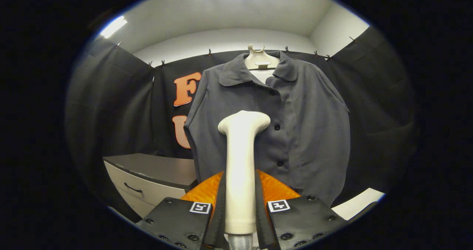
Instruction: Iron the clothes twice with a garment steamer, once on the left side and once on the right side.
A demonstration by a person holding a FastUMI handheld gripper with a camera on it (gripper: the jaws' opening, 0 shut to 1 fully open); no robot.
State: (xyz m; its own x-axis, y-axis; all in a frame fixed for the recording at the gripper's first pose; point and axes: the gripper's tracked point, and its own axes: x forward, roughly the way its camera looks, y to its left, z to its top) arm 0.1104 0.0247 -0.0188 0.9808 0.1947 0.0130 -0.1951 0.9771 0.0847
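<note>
Cabinet [155, 176]: low unit with a grey top and a pale drawer front bearing a dark handle; stands off to the left of the fingers and beyond them, below the hem of the garment.

Shirt [295, 124]: dark grey, collared, buttoned down the front; hangs on a pale hanger [258, 60] against the black booth wall, well beyond the fingers and straight ahead. Judged soft and light: likely to sway or fold under pressure, so the steamer head should glide rather than push. The left half sits behind the steamer head, the right half lies open to its right.

Garment steamer [241, 168]: cream wand, upright between the fingers, its broad head at the top and turned toward the shirt front near the button row; whether the head touches the cloth cannot be told. A ribbed hose collar shows at its lower end. Judged rigid and smooth, moderately light, with some drag from the hose; the straight handle section is the sensible place to hold.

Gripper [240, 209]: fingers closed narrowly on the steamer handle, one pressing each side, no gap visible between pad and handle; the hold looks firm and centred.

White surface [358, 204]: pale slab, possibly a table edge, off to the right of the fingers under the shirt's right hem.
</note>
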